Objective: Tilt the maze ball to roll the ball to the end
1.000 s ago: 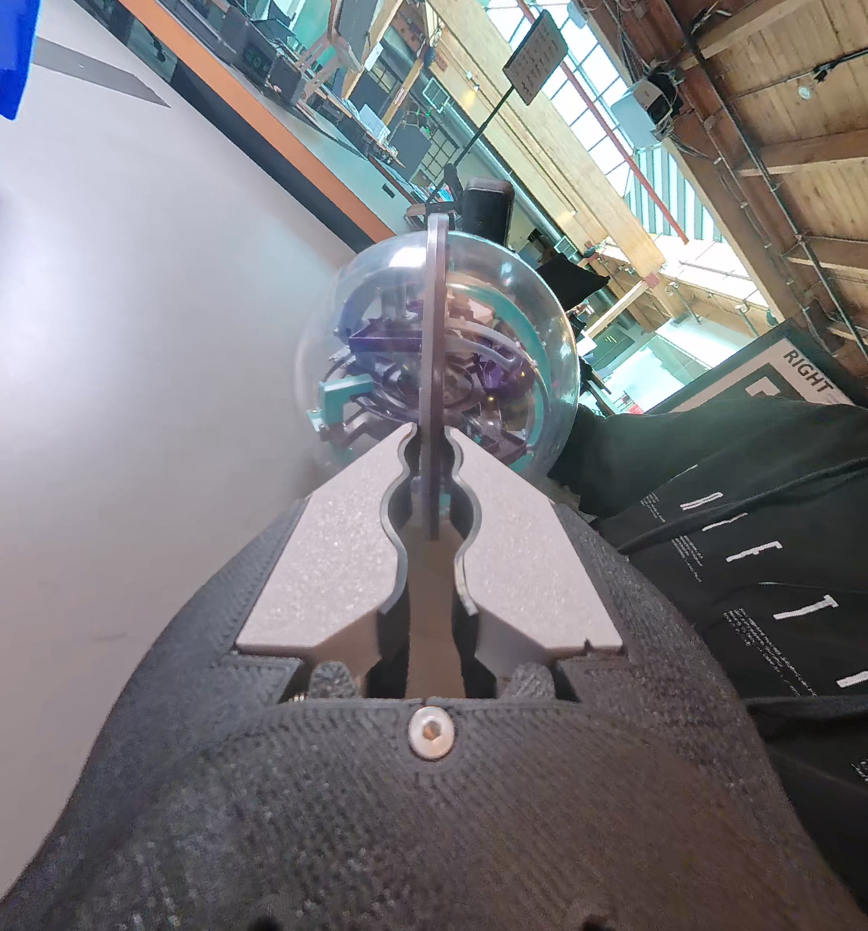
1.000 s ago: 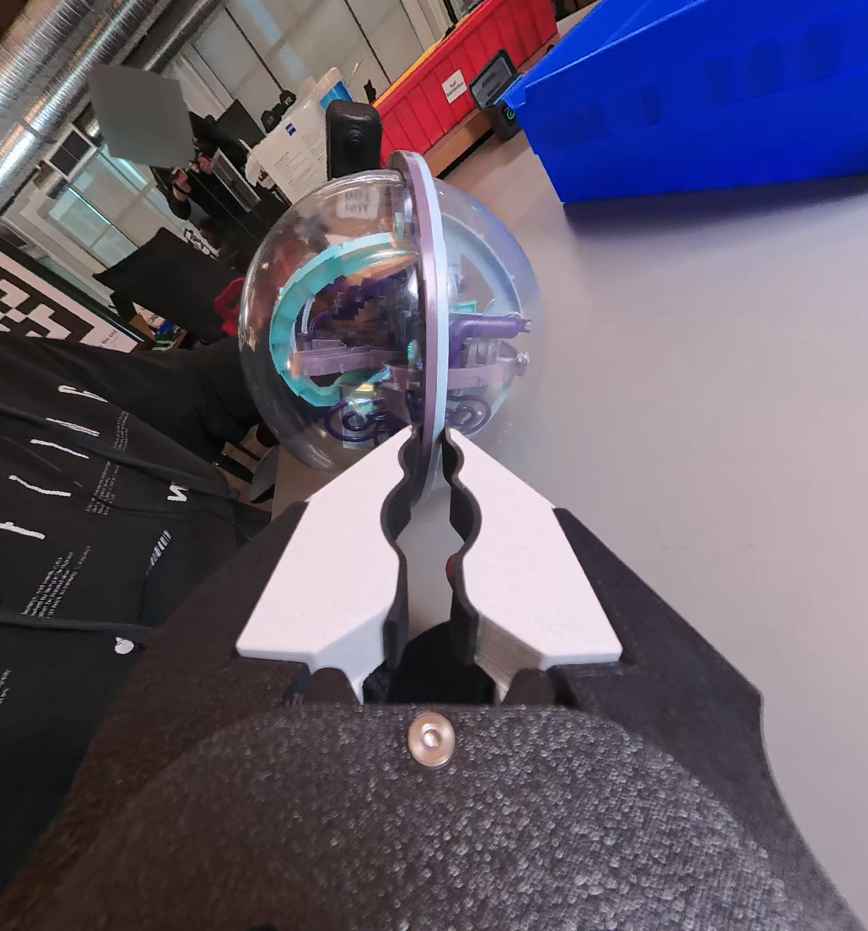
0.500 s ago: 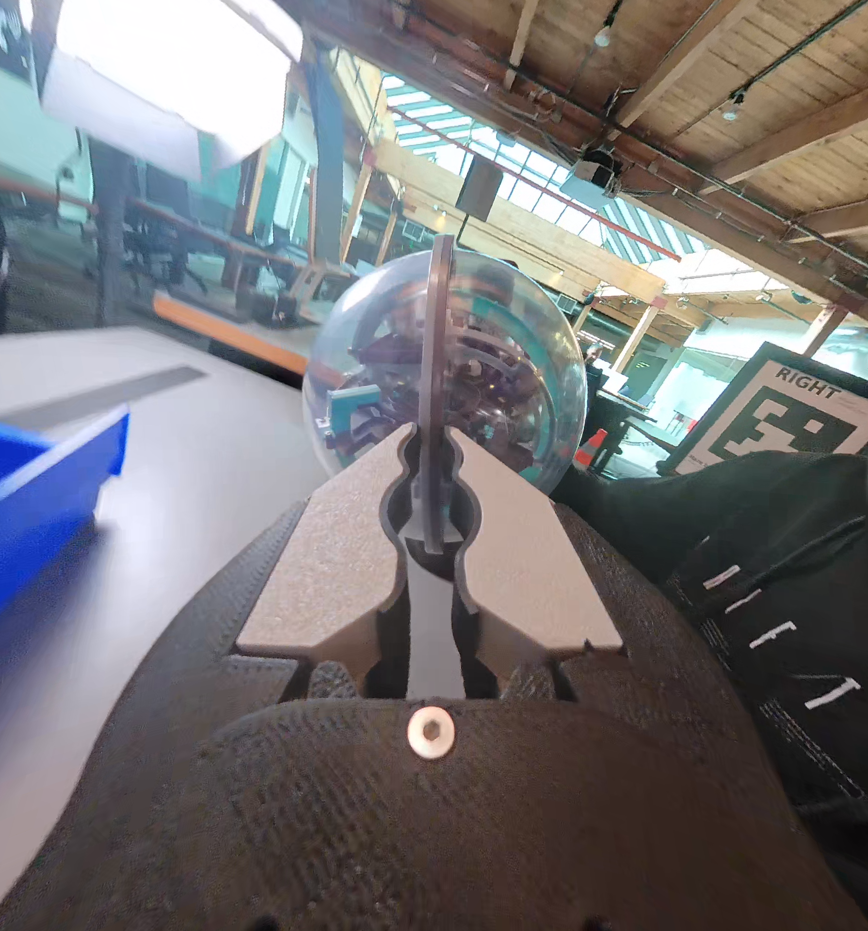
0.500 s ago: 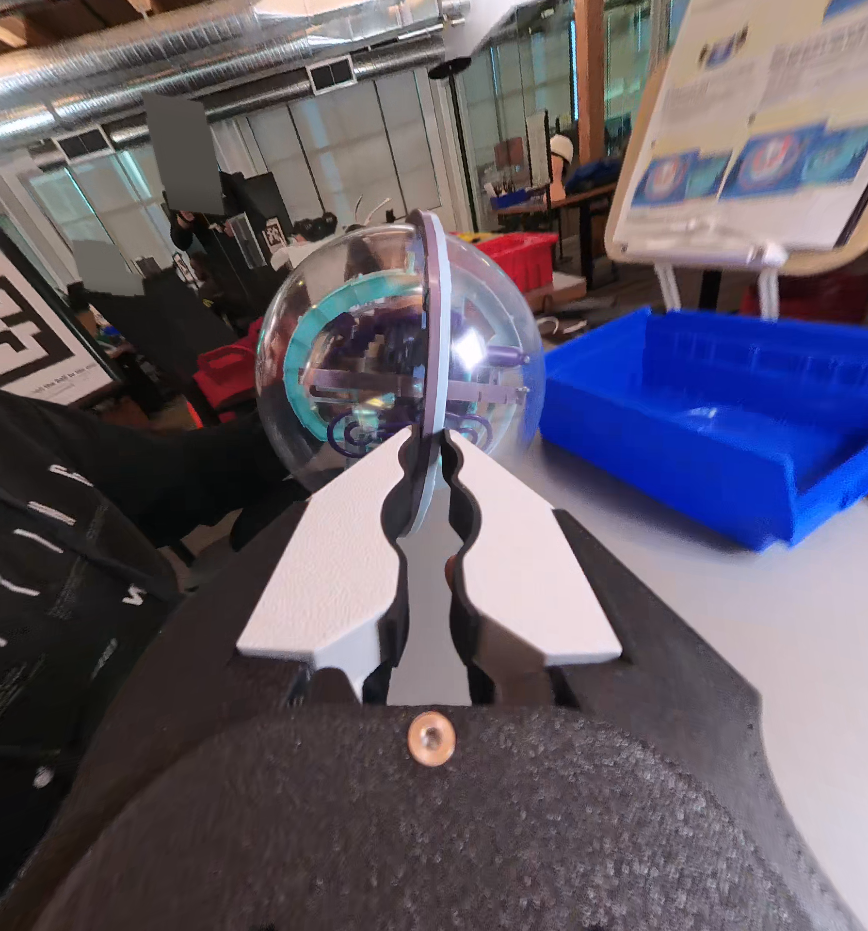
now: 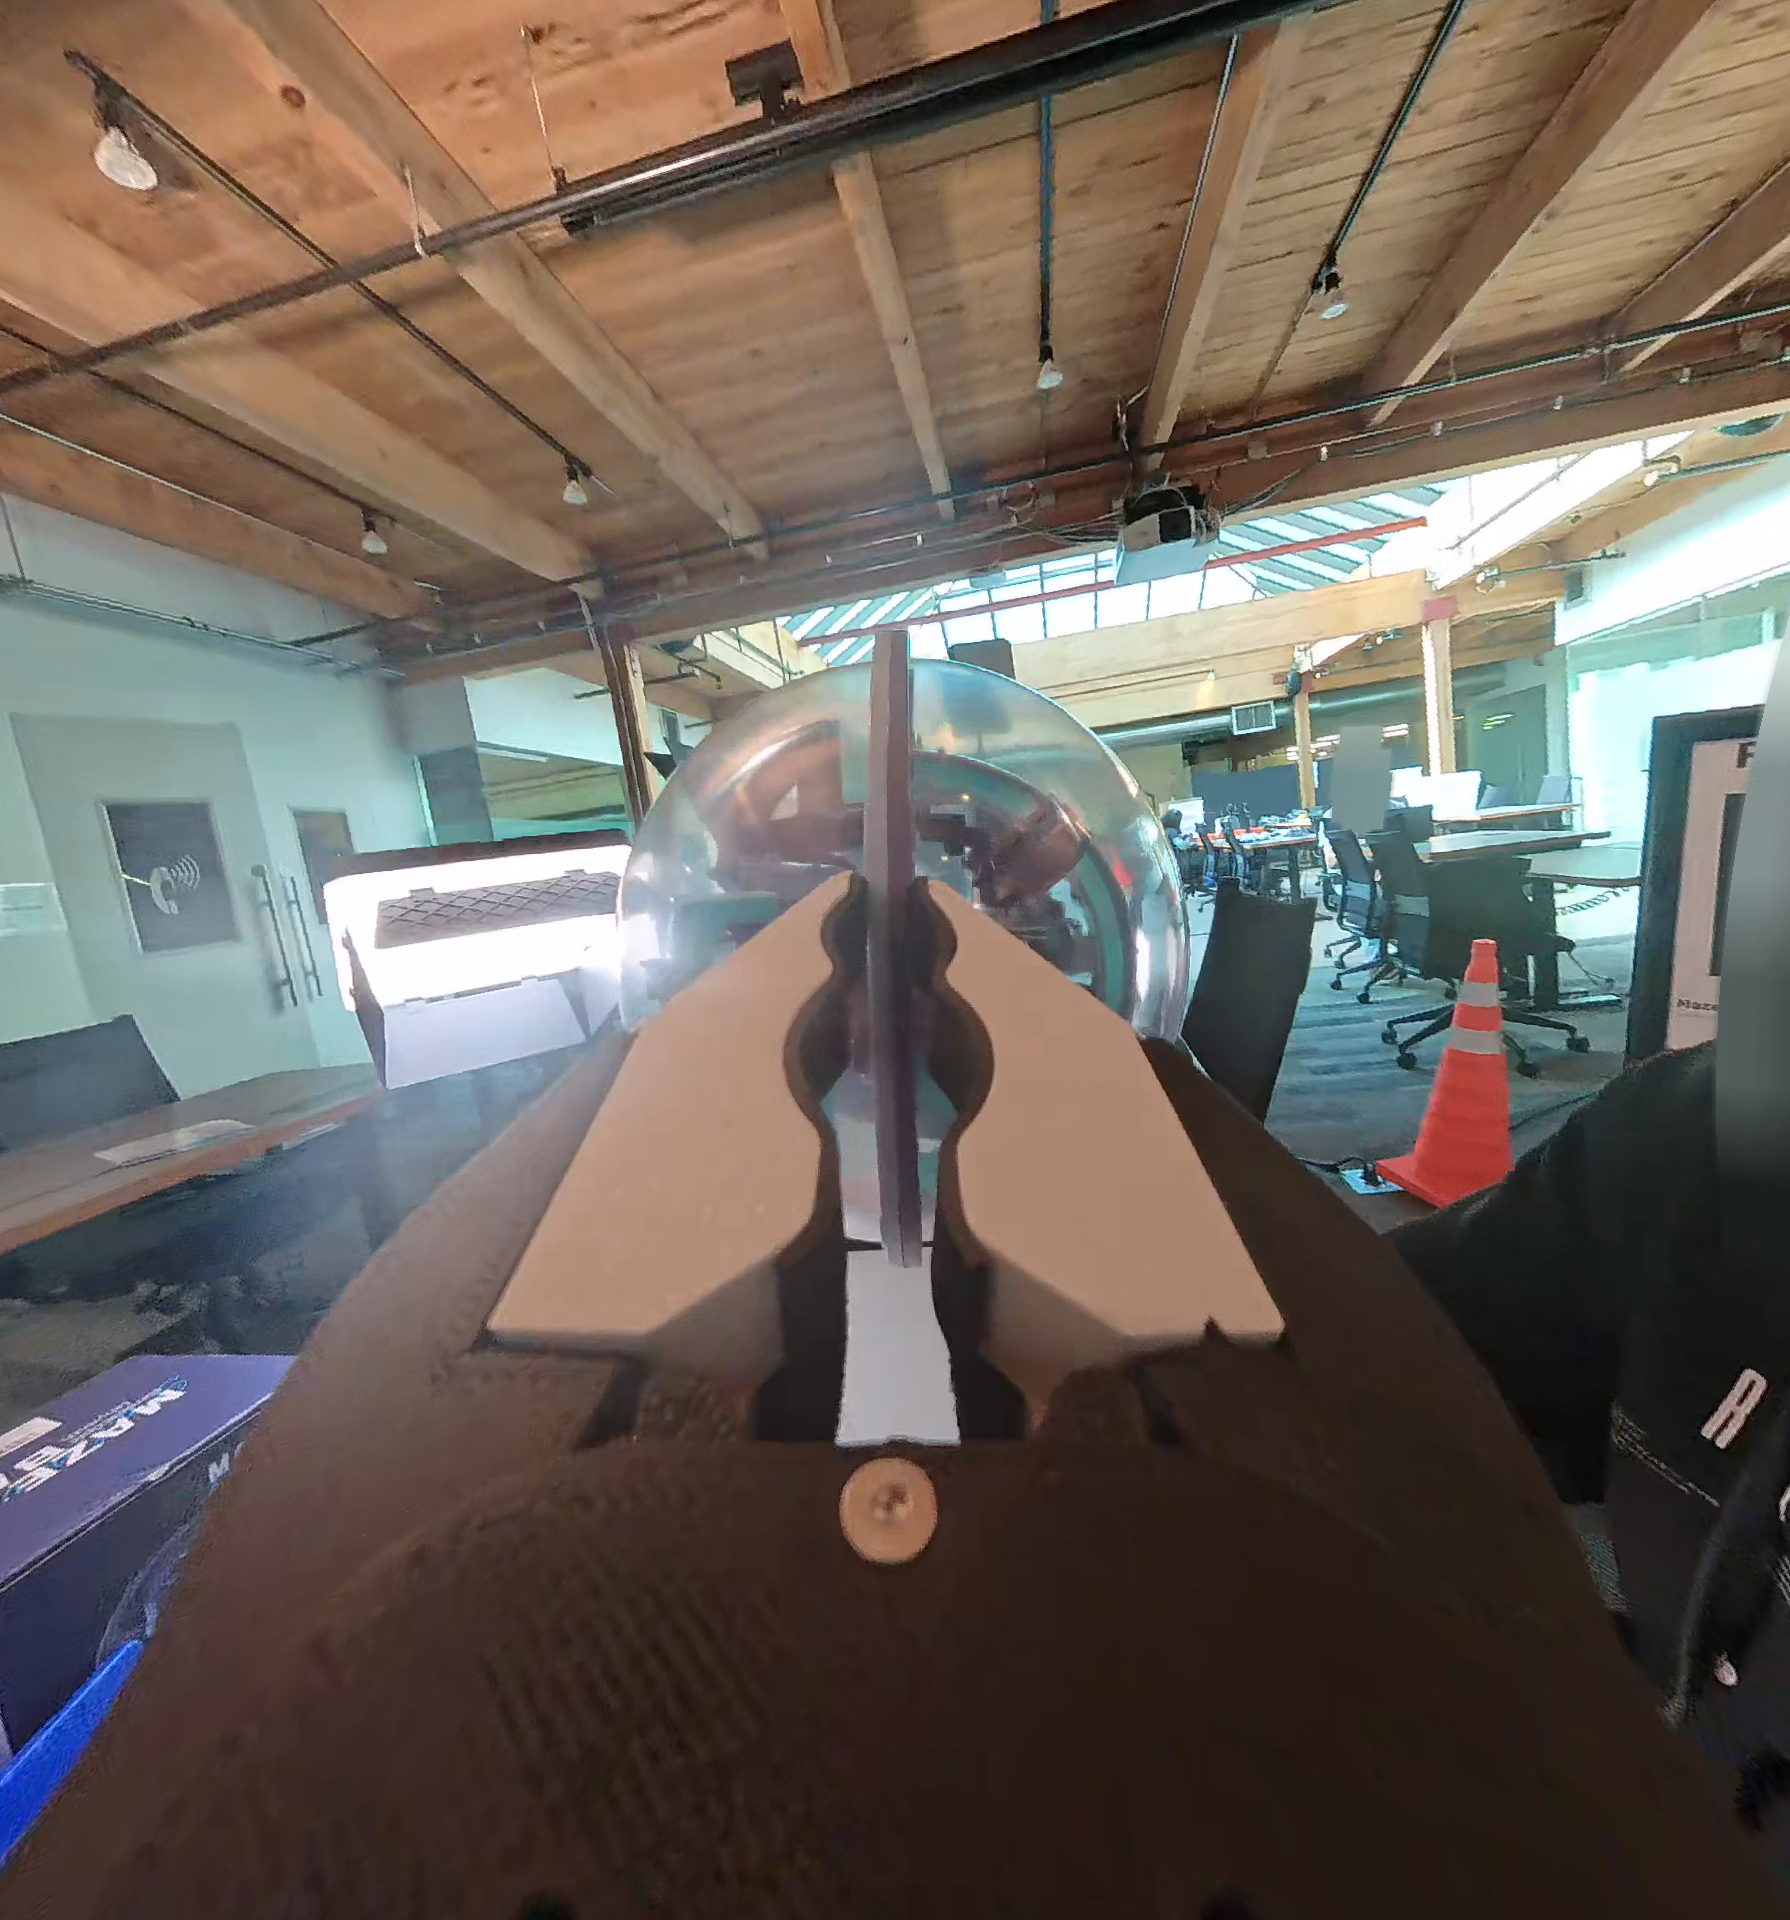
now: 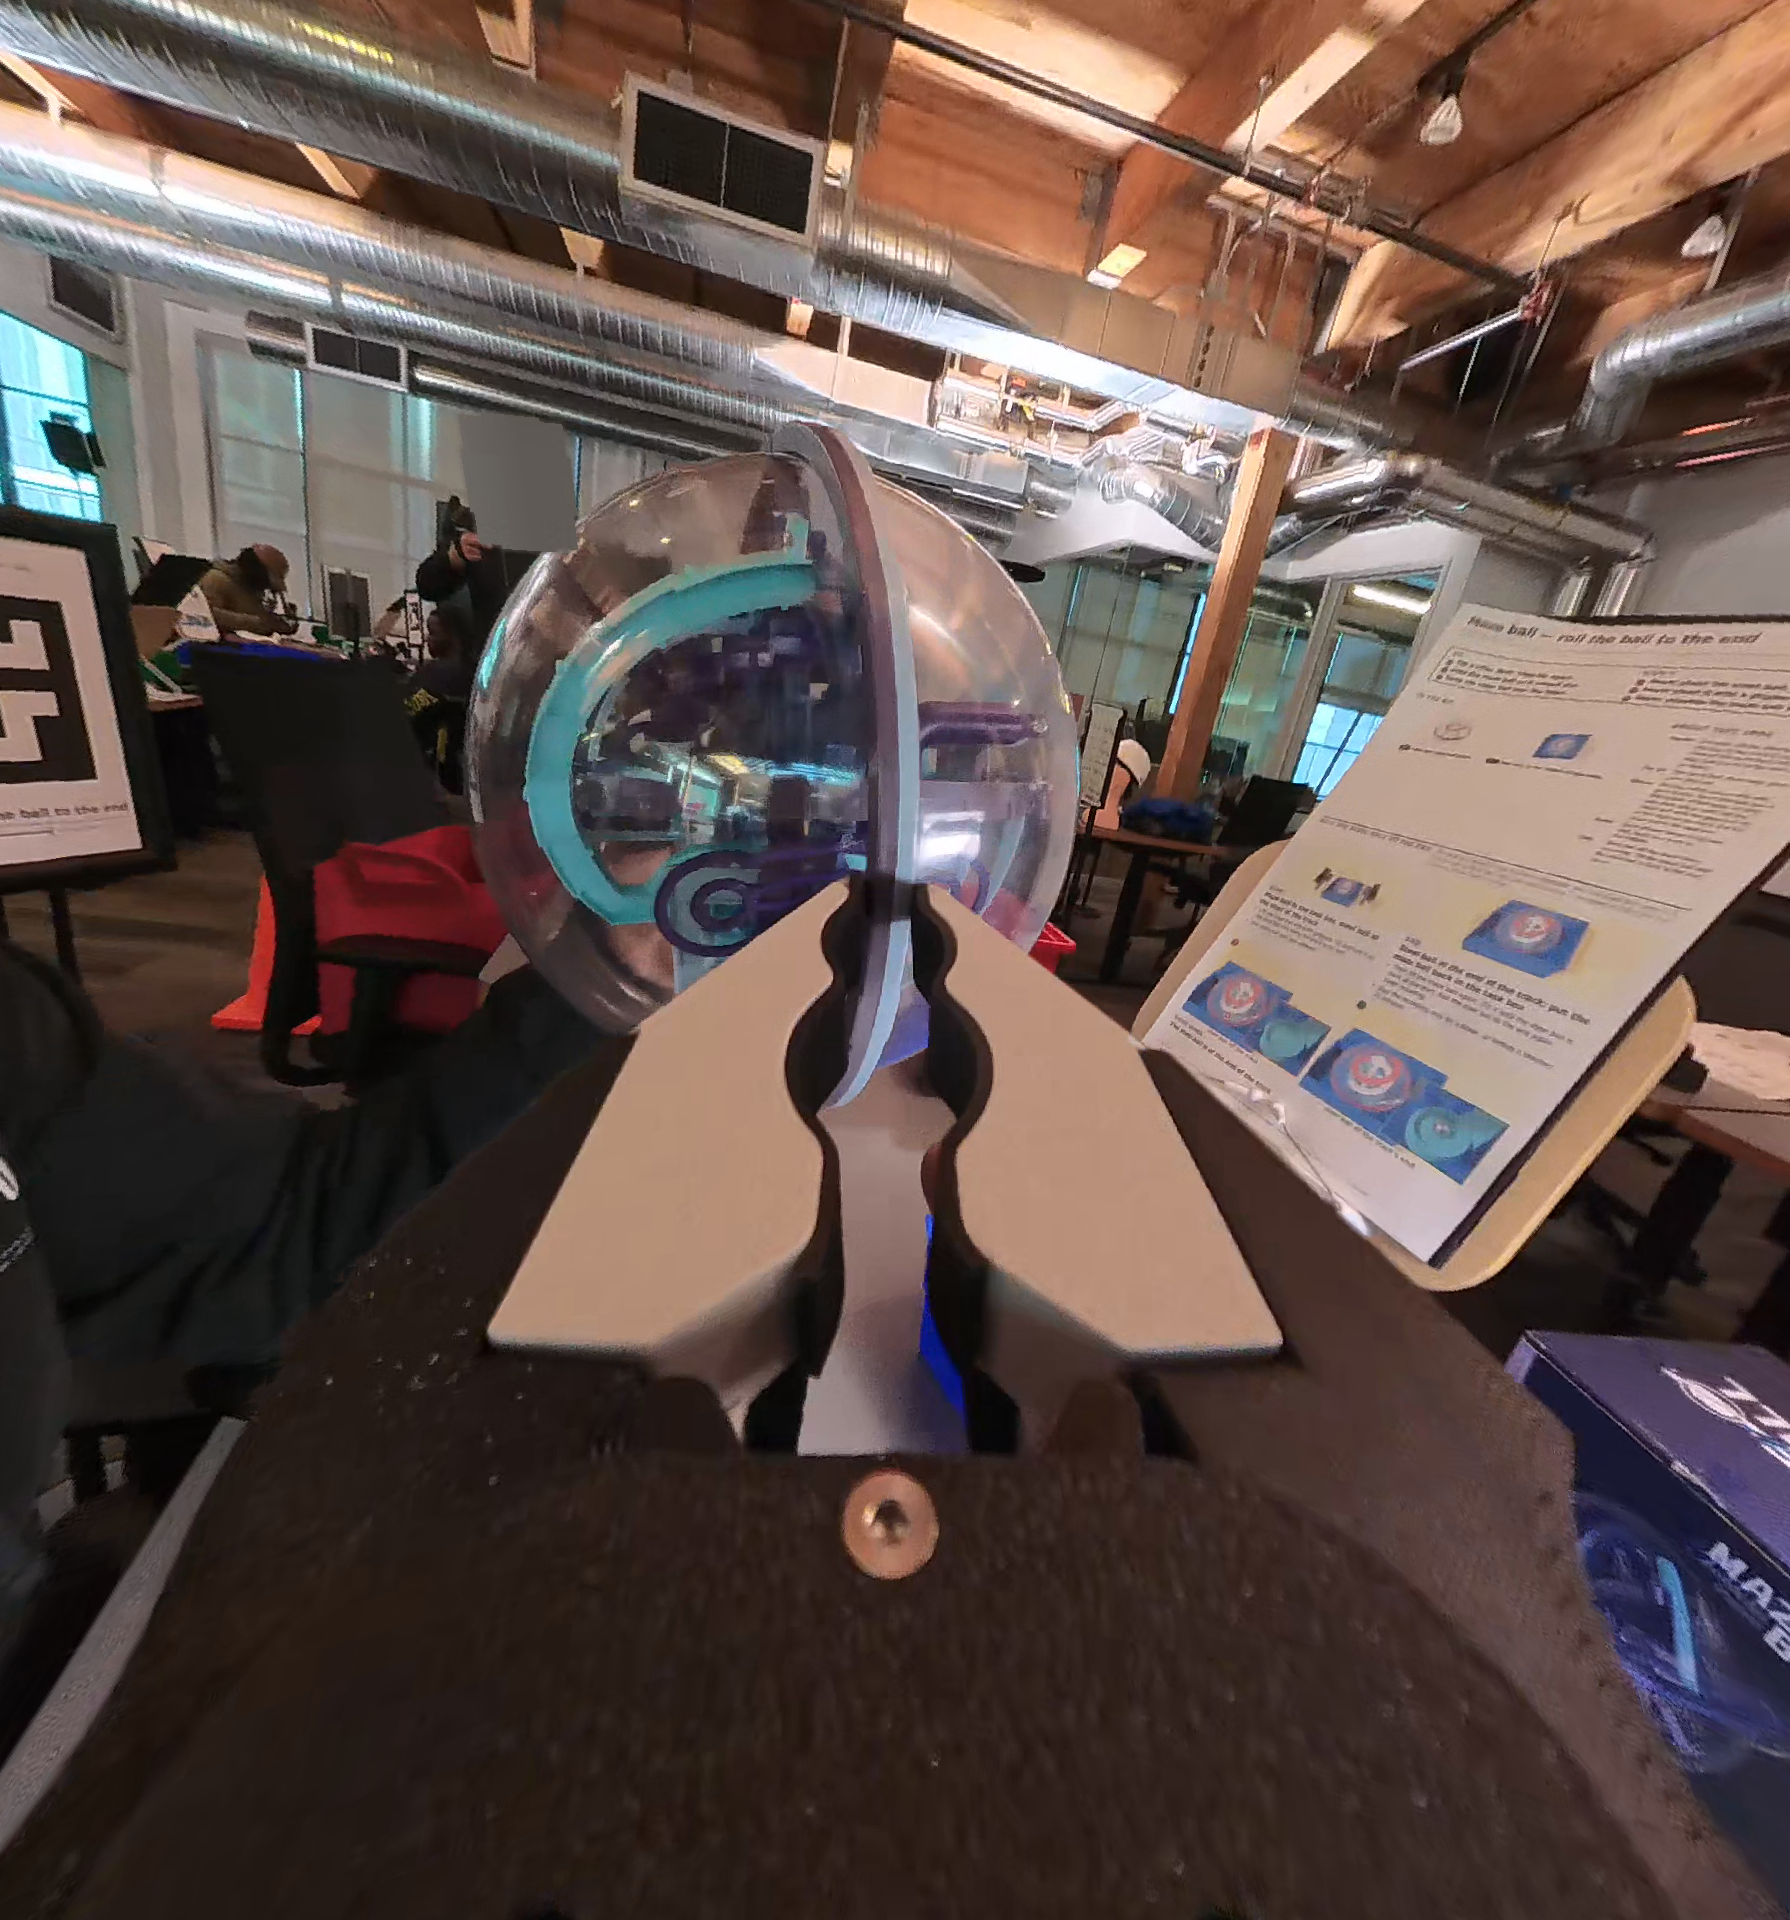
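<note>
Both wrist views are swinging up from the grey table toward the ceiling, with the left gripper (image 5: 889, 894) and right gripper (image 6: 886, 899) each clamping the flat rim of the clear plastic maze ball (image 6: 725, 769).

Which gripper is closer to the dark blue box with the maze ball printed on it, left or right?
Hard to call; it looks about even. The dark blue box lies low on the left of the left gripper, and the same kind of box lies low on the right of the right gripper.

Lower part of clear plastic maze ball (image 5: 1026, 852) with teal and purple tracks hidden behind grey fingers (image 5: 683, 1122) of left gripper (image 5: 889, 899). Small rolling ball inside not discernible. Dark blue cardboard box (image 6: 1722, 1538) below-right of maze ball cut by frame edge. Printed instruction sheet (image 6: 1556, 894) right of maze ball partly cropped, blurred.
</note>
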A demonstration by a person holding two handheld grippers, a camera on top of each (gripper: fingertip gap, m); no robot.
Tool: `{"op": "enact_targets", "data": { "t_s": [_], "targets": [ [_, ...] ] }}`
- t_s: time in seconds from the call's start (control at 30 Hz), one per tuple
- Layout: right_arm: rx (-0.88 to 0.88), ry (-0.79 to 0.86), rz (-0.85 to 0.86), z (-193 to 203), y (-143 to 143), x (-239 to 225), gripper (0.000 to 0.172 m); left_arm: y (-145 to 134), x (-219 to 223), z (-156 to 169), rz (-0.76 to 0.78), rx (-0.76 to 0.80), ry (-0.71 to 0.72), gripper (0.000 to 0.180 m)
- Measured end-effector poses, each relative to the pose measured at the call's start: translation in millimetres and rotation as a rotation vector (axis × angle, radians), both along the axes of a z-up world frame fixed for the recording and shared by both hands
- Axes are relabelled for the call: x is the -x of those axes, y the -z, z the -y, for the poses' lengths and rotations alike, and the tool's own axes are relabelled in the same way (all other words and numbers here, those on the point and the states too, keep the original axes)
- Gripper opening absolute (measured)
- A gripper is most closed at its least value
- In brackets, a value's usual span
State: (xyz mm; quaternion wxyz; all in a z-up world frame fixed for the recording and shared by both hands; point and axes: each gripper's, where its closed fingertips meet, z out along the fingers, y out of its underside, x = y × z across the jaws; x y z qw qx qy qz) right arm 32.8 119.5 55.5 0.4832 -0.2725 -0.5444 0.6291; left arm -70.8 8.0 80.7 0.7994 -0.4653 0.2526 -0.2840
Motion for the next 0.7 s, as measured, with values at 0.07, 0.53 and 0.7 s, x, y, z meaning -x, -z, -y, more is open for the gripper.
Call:
{"op": "enact_targets", "data": {
  "t_s": [0.07, 0.53, 0.7],
  "targets": [
    [-0.007, 0.007, -0.004, -3, 7, 2, 0.005, 4, 0, -2, 0.006, 0.009, 0.012, 0.006],
    [0.082, -0.026, 0.051, -13, 24, 18, 0.005, 16, 20, -16, 0.099, 0.101, 0.023, 0.006],
    [0.085, -0.002, 0.027, -18, 20, 12, 0.005, 24, 22, -27, 0.133, 0.136, 0.057, 0.006]
  ]
}}
